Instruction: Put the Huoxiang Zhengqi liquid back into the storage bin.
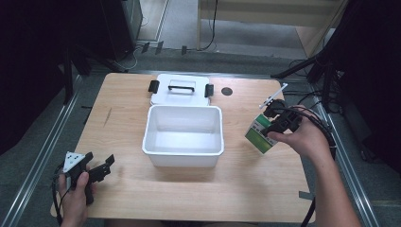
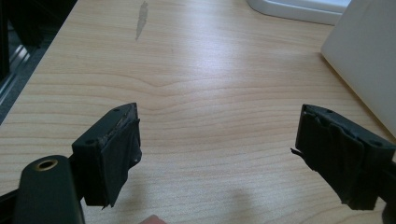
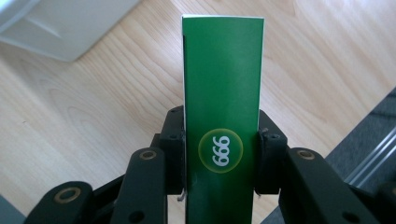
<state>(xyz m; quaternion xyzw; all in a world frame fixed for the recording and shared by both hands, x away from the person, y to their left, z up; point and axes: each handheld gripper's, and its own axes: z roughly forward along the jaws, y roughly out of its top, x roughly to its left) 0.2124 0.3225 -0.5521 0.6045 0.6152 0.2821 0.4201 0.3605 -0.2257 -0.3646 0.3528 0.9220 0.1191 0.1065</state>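
Bin, the open white plastic tub (image 1: 183,135), sits at nine o'clock from the green cardboard box (image 1: 259,134) squeezed tight in the right gripper (image 1: 271,127). Left gripper (image 1: 100,170) gapes, holding nothing.

The tall green cardboard box (image 3: 223,112) runs off the right gripper view's bottom edge; its small print in the high view is unreadable.
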